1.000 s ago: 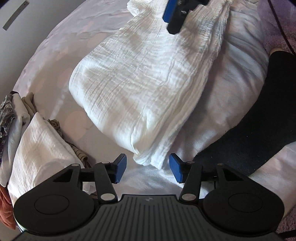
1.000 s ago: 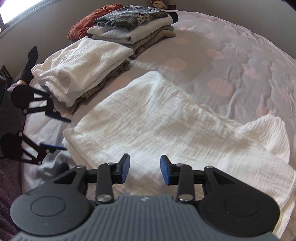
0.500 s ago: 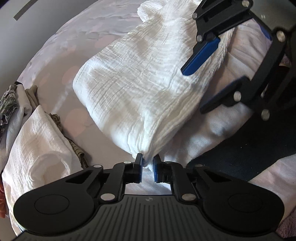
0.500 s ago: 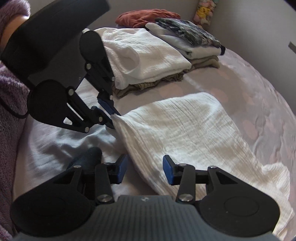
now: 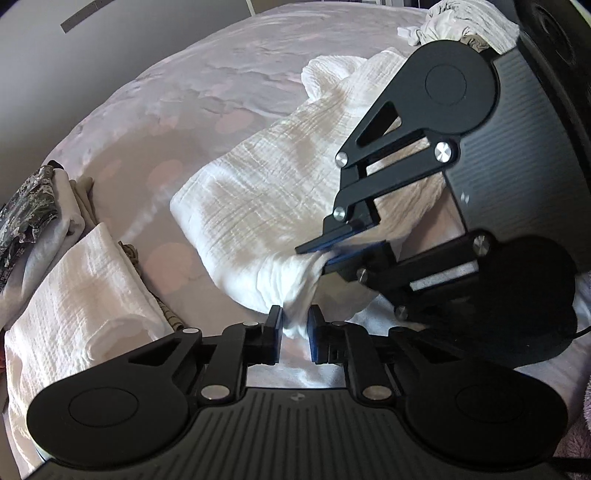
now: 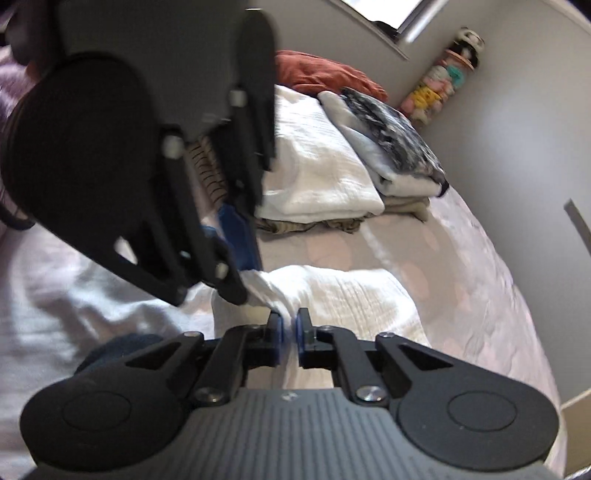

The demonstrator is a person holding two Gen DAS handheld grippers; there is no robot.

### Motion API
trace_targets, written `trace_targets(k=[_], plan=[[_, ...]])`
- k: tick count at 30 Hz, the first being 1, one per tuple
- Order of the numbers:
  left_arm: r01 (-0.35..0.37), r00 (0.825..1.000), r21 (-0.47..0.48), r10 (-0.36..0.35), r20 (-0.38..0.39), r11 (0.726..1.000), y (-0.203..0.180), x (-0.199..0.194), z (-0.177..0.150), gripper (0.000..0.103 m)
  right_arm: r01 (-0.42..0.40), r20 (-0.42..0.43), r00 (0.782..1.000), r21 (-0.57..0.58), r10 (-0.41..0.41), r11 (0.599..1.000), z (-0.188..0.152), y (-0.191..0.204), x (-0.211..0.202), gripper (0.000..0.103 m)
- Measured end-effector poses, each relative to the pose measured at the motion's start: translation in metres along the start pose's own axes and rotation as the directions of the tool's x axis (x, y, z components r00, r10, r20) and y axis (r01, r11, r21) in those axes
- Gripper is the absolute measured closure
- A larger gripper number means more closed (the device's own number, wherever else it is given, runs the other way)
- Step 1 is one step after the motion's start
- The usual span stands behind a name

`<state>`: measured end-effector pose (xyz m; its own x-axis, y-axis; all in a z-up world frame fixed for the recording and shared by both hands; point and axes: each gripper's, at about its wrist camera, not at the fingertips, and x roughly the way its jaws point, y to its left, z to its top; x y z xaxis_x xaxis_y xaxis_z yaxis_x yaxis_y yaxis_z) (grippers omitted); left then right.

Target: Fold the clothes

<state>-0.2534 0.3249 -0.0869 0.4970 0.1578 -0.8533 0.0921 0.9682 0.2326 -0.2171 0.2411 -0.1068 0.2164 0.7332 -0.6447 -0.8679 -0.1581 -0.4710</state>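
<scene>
Lying lengthwise on the bed (image 5: 229, 74), the white garment (image 5: 258, 184) is already doubled into a long band, its near corner bunched and raised off the cover. Both tools meet at that corner. The left gripper (image 5: 294, 328) has its blue pads drawn in on a tuft of the cloth, which passes between them; the right gripper (image 5: 332, 251) comes in from the side and pinches the same edge just above. From the right wrist view, the right gripper (image 6: 289, 332) is likewise nipped on the white fold, with the left gripper (image 6: 236, 251) clamped right beside it.

Two holds on one short edge keep the stacked layers from sliding apart: crinkled gauze is limp and would sag or open if lifted by a single point. The far end of the garment rests flat on the cover, so it likely serves as the anchor for any fold carried over it.

Beyond, toward the wall, a stack (image 6: 325, 173) of folded pieces sits on the bed: a white one over striped fabric, a patterned grey one (image 6: 388, 136) beside it, and a rust item (image 6: 325, 74) behind. Their placement suggests where finished pieces go. A loose heap (image 5: 469, 22) lies at the other end, probably awaiting folding.
</scene>
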Motion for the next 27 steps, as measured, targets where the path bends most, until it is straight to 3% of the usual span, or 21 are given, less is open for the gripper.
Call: trace_targets(k=[2, 7, 18, 21, 23, 27], plan=[[-0.001, 1.000, 0.002, 0.001, -0.010, 1.000, 0.003, 0.003, -0.005, 0.084, 0.011, -0.006, 1.000, 0.022, -0.010, 1.000, -0.003, -0.006, -0.003, 0.095], [-0.063, 0.997, 0.066, 0.066, -0.034, 0.996, 0.004, 0.023, -0.009, 0.084, 0.042, -0.017, 0.999, 0.071, -0.041, 0.997, -0.008, -0.018, -0.009, 0.095], [-0.010, 0.992, 0.134, -0.007, 0.122, 0.991, -0.013, 0.040, 0.018, 0.084, 0.057, -0.026, 0.998, 0.142, -0.054, 0.988, -0.012, -0.031, -0.013, 0.094], [0.032, 0.989, 0.116, -0.048, 0.139, 0.993, -0.016, 0.039, 0.019, 0.086, 0.066, -0.034, 0.998, 0.176, -0.061, 0.982, -0.015, -0.038, -0.014, 0.094], [0.046, 0.989, 0.058, -0.054, 0.135, 0.997, -0.016, 0.036, 0.014, 0.097, 0.071, -0.039, 0.997, 0.202, -0.065, 0.977, -0.017, -0.042, -0.013, 0.094], [0.064, 0.991, -0.081, -0.054, 0.122, 0.995, -0.015, 0.029, 0.003, 0.099, 0.096, -0.047, 0.995, 0.240, -0.087, 0.966, -0.019, -0.047, -0.013, 0.095]])
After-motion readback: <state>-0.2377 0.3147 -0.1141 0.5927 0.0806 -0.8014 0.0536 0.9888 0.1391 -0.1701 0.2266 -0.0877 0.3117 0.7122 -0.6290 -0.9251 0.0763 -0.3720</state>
